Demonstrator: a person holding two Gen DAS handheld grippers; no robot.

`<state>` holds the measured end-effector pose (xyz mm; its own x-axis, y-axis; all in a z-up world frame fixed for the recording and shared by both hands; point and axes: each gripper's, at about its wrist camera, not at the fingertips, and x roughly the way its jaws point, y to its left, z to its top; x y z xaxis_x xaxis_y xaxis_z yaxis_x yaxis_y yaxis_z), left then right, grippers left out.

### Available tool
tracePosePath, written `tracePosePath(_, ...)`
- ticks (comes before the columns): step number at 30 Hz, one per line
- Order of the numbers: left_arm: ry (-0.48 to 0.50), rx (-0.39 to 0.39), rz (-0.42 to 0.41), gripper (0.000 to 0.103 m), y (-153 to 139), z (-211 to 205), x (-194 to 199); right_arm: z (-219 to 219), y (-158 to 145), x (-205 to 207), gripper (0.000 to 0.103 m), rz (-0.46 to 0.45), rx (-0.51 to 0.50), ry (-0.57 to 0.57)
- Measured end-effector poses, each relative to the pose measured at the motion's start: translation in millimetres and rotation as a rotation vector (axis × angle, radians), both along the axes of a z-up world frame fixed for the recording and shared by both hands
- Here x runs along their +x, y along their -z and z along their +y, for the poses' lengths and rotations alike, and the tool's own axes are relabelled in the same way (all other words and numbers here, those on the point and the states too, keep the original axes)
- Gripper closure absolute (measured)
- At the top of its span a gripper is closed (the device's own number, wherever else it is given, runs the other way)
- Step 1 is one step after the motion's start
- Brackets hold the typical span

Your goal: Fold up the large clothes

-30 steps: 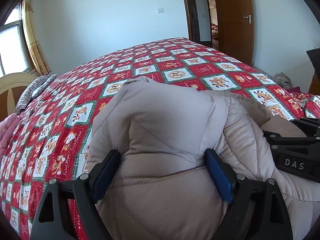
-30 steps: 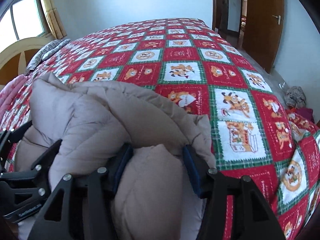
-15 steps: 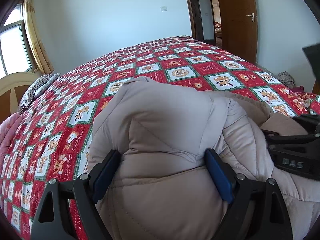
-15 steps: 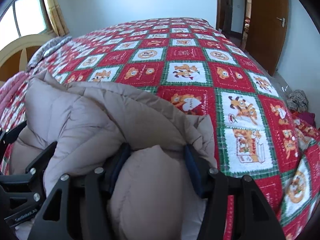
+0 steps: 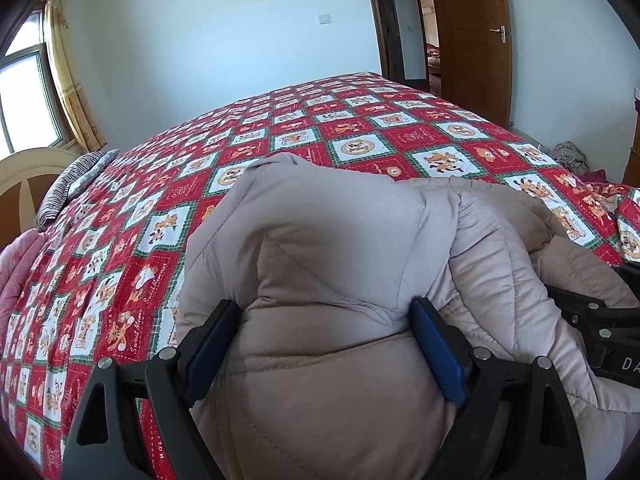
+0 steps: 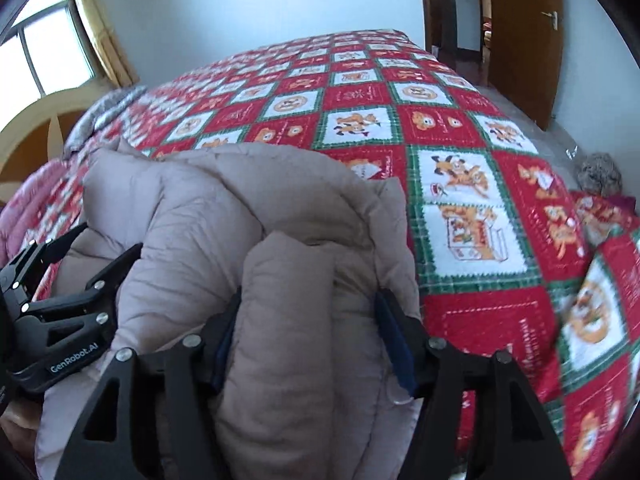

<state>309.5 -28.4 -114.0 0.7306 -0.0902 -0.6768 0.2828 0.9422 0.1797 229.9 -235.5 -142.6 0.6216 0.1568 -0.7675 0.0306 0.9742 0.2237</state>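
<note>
A puffy beige quilted coat (image 5: 332, 248) lies bunched on the near part of a bed. My left gripper (image 5: 324, 344) is shut on a thick fold of the coat, its blue pads pressing either side. My right gripper (image 6: 308, 340) is shut on another thick fold of the same coat (image 6: 224, 208), to the right. Each gripper shows at the edge of the other's view: the right gripper (image 5: 600, 328) and the left gripper (image 6: 60, 320). The coat hides the bed below both grippers.
The bed carries a red, green and white patchwork quilt (image 5: 360, 128). A striped pillow (image 5: 72, 184) and a headboard (image 5: 24, 176) lie to the left, a pink blanket (image 5: 16, 260) near left. A wooden door (image 5: 472, 32) stands at the back right, a grey bundle (image 6: 600, 172) on the floor.
Both grippers have stayed shut on the coat and lifted slightly. The views have tilted up a little, and the right view has shifted, showing more quilt on the right.
</note>
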Motion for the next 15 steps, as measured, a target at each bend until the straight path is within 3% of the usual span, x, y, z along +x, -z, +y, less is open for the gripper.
tracePosePath(5, 0.0, 0.004, -0.002, 0.015, -0.2, -0.9, -1.1, -1.9, -24.4, -8.1, 0.039, 0.004, -0.052, -0.032)
tracePosePath(10, -0.001, -0.005, 0.002, 0.015, -0.4, 0.4, -0.4, -1.8, -68.1, -54.6, 0.042, -0.069, -0.019, -0.028)
tracePosePath(15, -0.001, -0.004, -0.001, 0.015, -1.1, 0.5, -0.7, 10.3, -35.4, -62.8, 0.046, -0.005, -0.03, -0.02)
